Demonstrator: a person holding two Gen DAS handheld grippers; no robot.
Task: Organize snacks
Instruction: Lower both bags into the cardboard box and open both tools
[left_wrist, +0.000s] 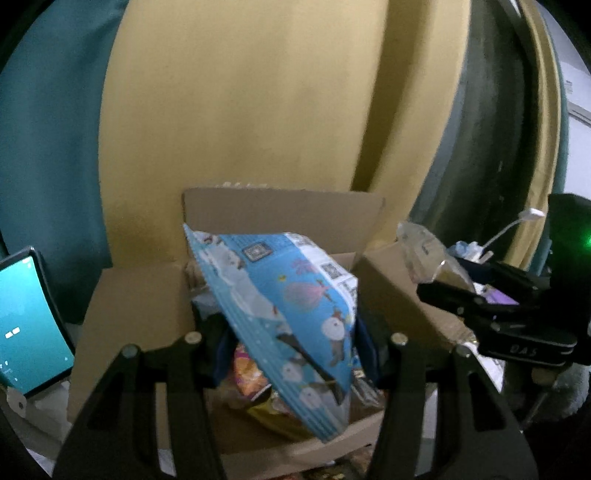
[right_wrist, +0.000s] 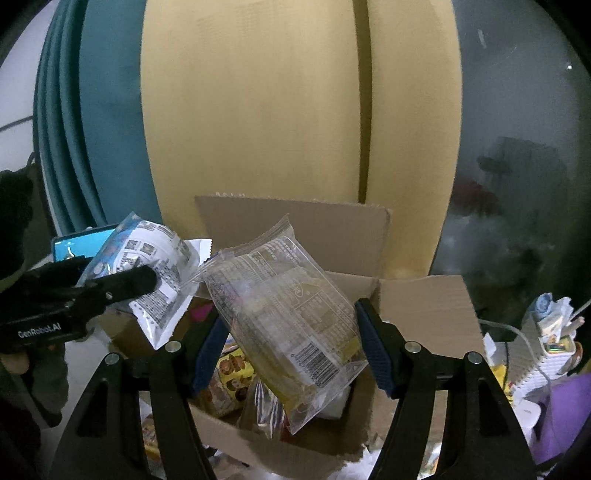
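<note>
My left gripper (left_wrist: 291, 347) is shut on a blue snack bag with cartoon figures (left_wrist: 284, 306) and holds it over an open cardboard box (left_wrist: 140, 295). The bag also shows from its white printed back in the right wrist view (right_wrist: 155, 273), pinched by the left gripper (right_wrist: 147, 280). My right gripper (right_wrist: 291, 347) is shut on a clear snack packet with yellow contents (right_wrist: 291, 317) above the same box (right_wrist: 417, 302). It shows at the right in the left wrist view (left_wrist: 439, 280), with the clear packet (left_wrist: 421, 251) in it. Several colourful snack packs (right_wrist: 232, 373) lie inside the box.
A lit phone (left_wrist: 29, 321) stands left of the box. A yellow and teal panel (left_wrist: 258, 110) rises close behind it. White cables and small clutter (right_wrist: 546, 332) and a purple object (right_wrist: 569, 413) lie to the right. Loose wrappers (right_wrist: 151, 435) lie by the box's near edge.
</note>
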